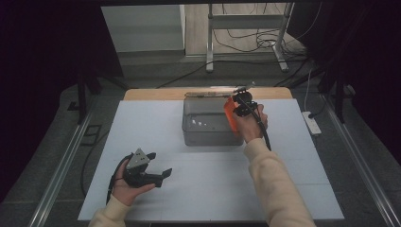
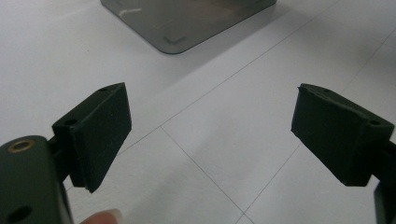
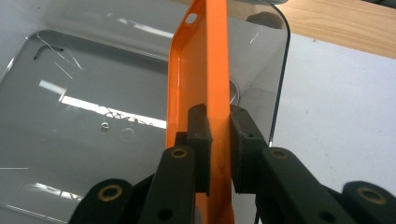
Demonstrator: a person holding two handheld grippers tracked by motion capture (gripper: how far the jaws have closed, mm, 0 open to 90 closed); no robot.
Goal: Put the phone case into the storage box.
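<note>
Now orange case (image 3: 203,70) clamped edgewise between right claw (image 3: 219,126) pads, over grey bin (image 3: 93,116).

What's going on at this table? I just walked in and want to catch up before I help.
A person is working with a handheld gripper in each hand. The right gripper is shut on an orange phone case, holding it on edge over the open grey bin at the far side of the white table. The left gripper rests near the front of the table with its jaws wide apart and nothing between them.
</note>
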